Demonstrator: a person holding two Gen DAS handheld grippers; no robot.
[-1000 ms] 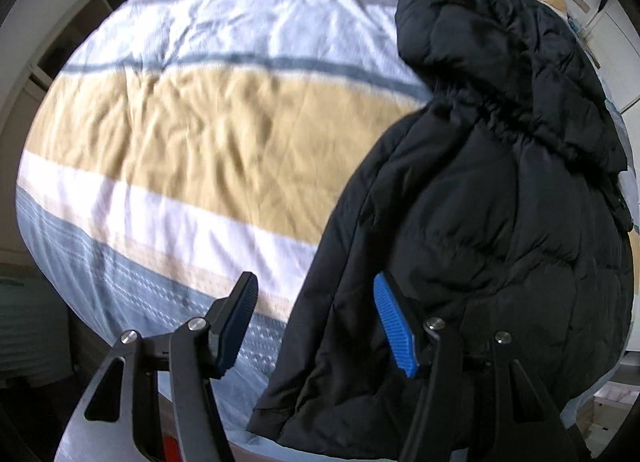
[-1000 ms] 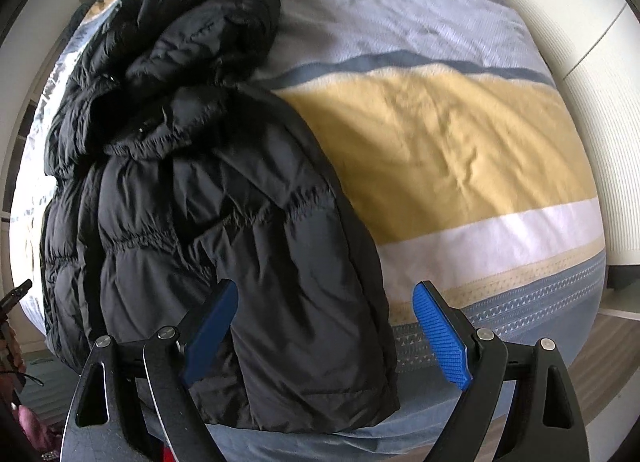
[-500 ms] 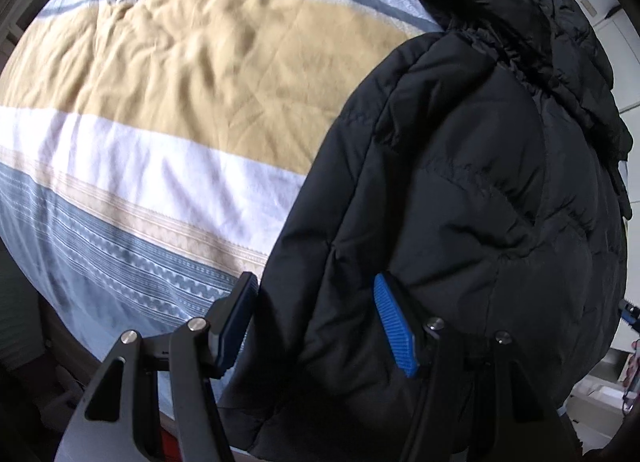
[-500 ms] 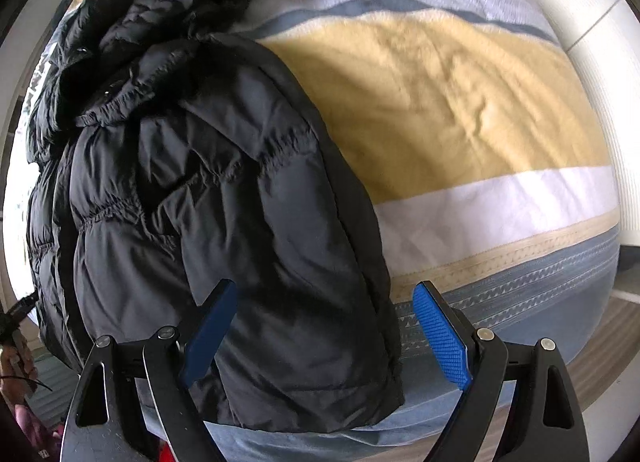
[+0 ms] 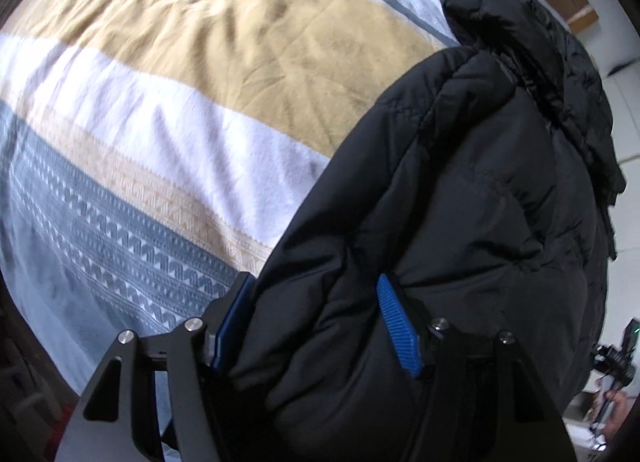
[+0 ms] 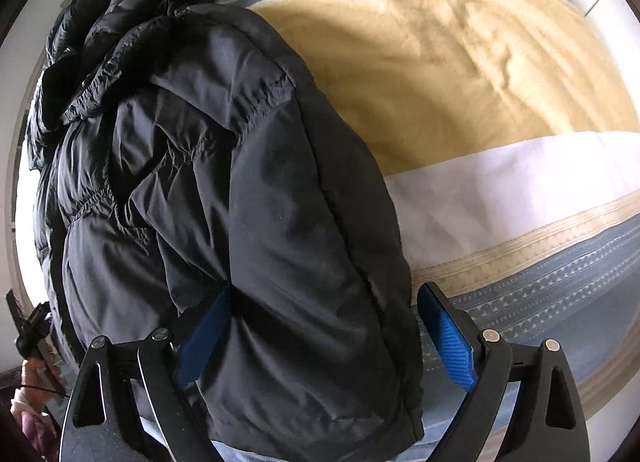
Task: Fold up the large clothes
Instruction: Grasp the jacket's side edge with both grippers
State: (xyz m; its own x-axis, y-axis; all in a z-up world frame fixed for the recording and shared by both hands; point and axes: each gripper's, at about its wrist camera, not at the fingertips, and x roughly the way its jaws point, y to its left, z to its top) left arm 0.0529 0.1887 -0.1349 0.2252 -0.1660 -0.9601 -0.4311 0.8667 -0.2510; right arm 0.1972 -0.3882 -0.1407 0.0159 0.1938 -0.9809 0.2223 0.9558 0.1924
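Two tongs: left tongs (image 5: 318,322) and right tongs (image 6: 324,336), both spread and widening, each straddling jacket fabric, not pinching it.
Left pads: on the near left edge.
Right pads: on the near right edge.
Jacket (image 5: 460,222): black, padded, lying lengthwise on the bed (image 5: 160,134), hood at the far end.
Handling: probably soft, bulky, light and slippery; springs back.
Hold: judged best deep on the near hem corners.
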